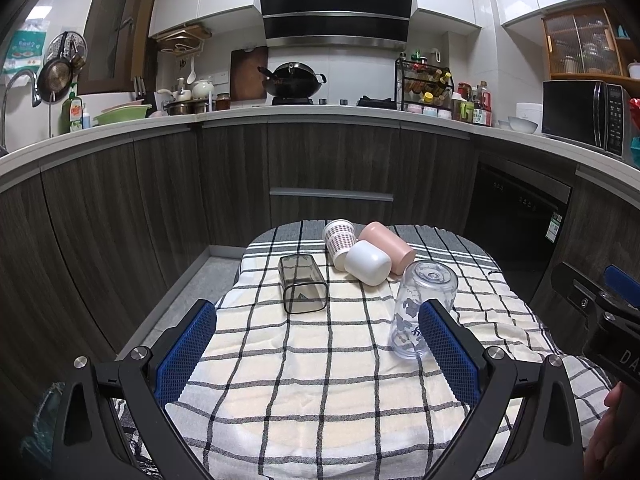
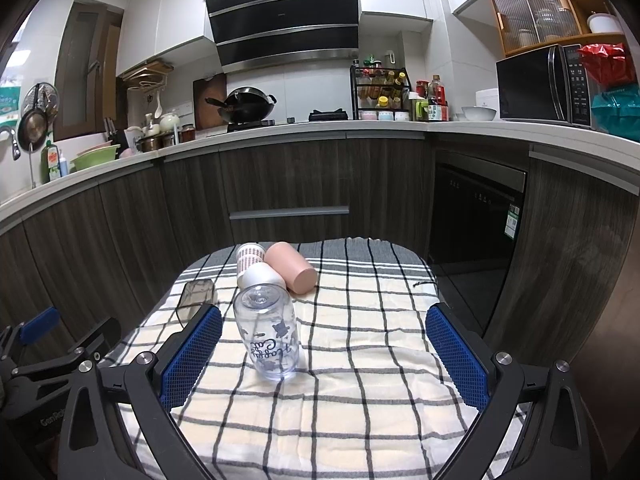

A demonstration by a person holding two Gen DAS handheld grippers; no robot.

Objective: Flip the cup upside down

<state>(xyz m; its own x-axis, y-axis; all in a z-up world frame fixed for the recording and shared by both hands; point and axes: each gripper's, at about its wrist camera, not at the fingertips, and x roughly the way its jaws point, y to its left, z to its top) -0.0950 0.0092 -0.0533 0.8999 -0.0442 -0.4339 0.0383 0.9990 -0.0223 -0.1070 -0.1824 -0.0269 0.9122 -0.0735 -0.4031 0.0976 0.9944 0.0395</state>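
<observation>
Both grippers, left gripper (image 1: 320, 344) and right gripper (image 2: 324, 344), hang spread and empty; clear printed cup (image 2: 269, 332) already stands inverted, four cups lie sideways.

I count five cups on the checked cloth (image 1: 320, 380) over the worktop: one clear printed cup (image 1: 420, 308) standing mouth-down, one smoky square tumbler (image 1: 302, 290) on its side, one white cup (image 1: 367, 262), one pink cup (image 1: 386, 246) and one patterned cup (image 1: 339, 242), those three lying together. I have two tongs, left tongs (image 1: 320, 344) and right tongs (image 2: 324, 350), each with two blue pads.
</observation>
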